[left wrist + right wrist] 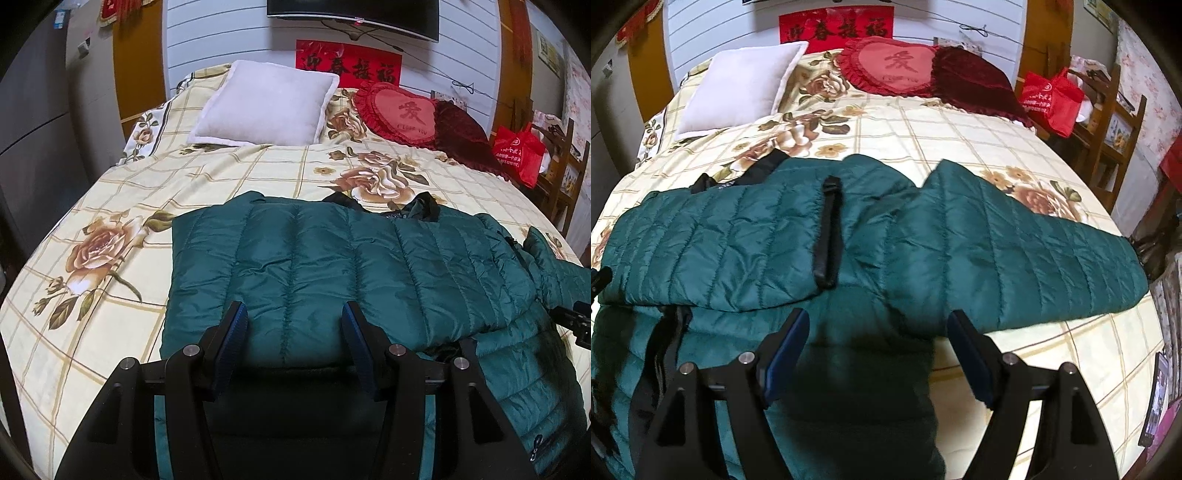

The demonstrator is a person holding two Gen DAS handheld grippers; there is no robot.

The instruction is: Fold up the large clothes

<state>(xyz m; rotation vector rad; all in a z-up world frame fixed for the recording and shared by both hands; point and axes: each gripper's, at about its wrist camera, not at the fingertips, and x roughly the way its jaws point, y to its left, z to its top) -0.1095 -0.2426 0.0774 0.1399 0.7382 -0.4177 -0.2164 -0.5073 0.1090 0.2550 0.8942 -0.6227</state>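
Observation:
A dark green quilted jacket lies spread across the floral bedsheet, its black collar pointing toward the pillows. One side panel is folded over the body. In the right wrist view a sleeve stretches out to the right and a black zipper strip runs down the jacket. My left gripper hovers open over the jacket's near hem, with nothing pinched. Over the near edge by the sleeve's root, my right gripper stands open, its pads clear of the fabric.
A white pillow, a red heart cushion and a dark red cushion lie at the head of the bed. A red bag sits on a wooden shelf to the right. The bed's right edge falls off near the sleeve's cuff.

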